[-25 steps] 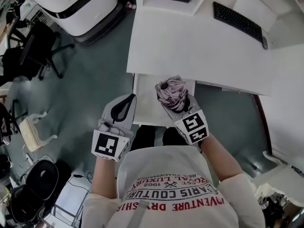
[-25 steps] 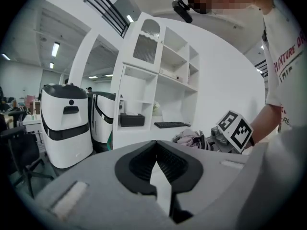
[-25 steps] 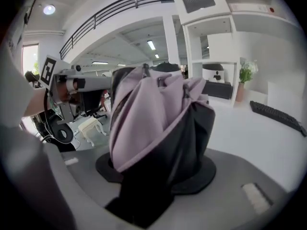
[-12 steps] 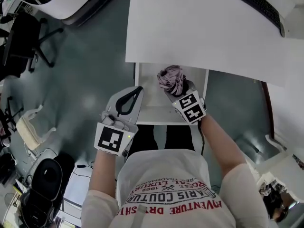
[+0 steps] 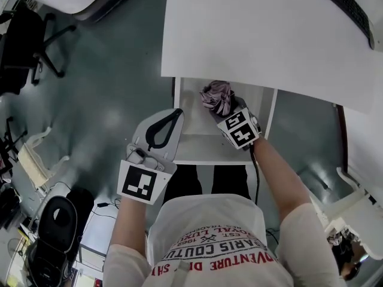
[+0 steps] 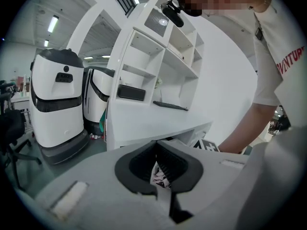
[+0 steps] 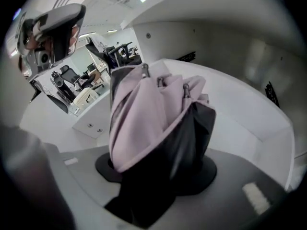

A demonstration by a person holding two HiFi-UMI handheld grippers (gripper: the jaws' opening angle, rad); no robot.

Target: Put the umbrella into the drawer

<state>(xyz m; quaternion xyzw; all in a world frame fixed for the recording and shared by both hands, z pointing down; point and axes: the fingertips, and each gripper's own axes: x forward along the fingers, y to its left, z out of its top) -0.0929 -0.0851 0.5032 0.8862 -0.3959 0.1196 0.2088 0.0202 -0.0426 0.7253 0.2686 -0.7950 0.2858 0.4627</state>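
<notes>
The folded umbrella (image 5: 216, 97), pink outside and black within, is above the open drawer (image 5: 194, 143), near its back. The right gripper (image 5: 226, 110) pinches its dark lower part between both jaws. The umbrella's long axis runs along those jaws, slanting down into the drawer. In the right gripper view its bunched end (image 7: 158, 114), with small metal rib tips, points away from the gripper toward the drawer's white inner wall (image 7: 249, 104). I cannot tell whether it touches the drawer's bottom.

The desk (image 5: 251, 34) overhangs the drawer's back, just beyond the umbrella's far end. The left gripper (image 5: 161, 130) hovers at the drawer's front left corner, apart from the umbrella. Its jaws are pressed together at the tips, holding nothing. A keyboard (image 5: 350, 11) lies on the desk's far right, and an office chair (image 5: 30, 46) stands well off to the left.
</notes>
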